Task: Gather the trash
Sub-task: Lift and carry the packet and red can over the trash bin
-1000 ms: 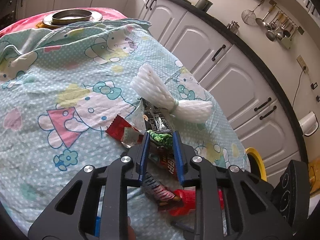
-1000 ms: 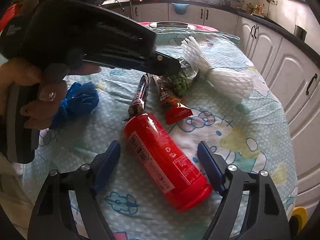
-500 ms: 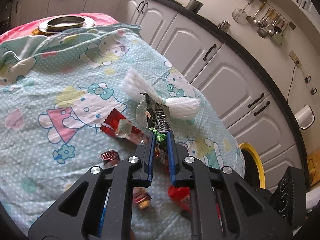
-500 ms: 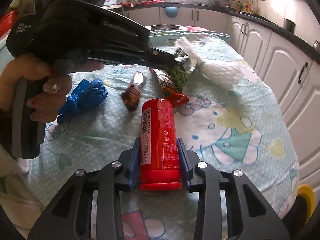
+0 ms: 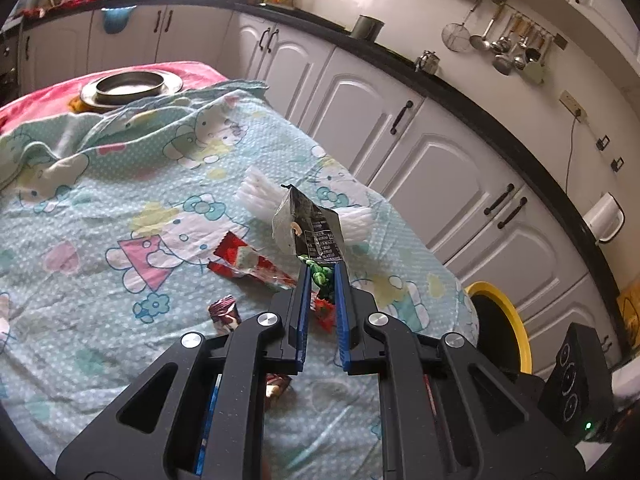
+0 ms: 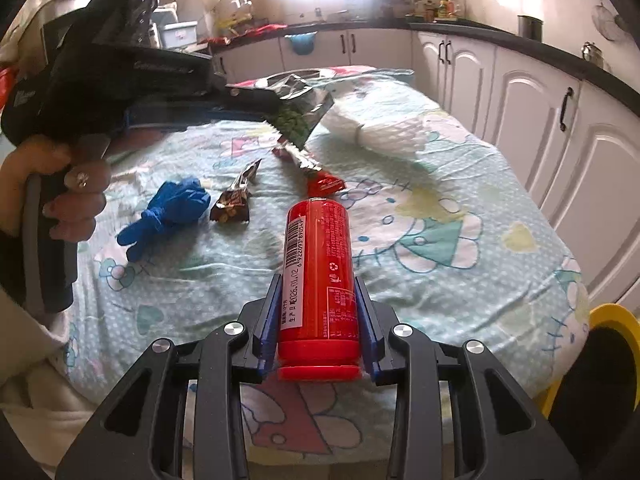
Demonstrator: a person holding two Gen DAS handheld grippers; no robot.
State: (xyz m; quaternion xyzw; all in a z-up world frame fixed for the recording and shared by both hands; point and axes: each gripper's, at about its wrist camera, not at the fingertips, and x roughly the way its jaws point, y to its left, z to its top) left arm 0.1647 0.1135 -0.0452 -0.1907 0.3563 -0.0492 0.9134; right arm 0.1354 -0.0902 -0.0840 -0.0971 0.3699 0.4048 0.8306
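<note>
My left gripper is shut on a black and green snack packet and holds it up above the table; the packet also shows in the right wrist view. My right gripper is shut on a red can, lifted over the Hello Kitty cloth. On the cloth lie a red wrapper, a brown wrapper, a blue glove and a white foam net.
A bin with a yellow rim stands at the table's right edge, also seen in the right wrist view. A metal plate sits at the far end. White cabinets run along the right.
My left gripper has lifted the snack packet higher off the cloth. My right gripper, closed on the red can, has raised it and pulled it back.
</note>
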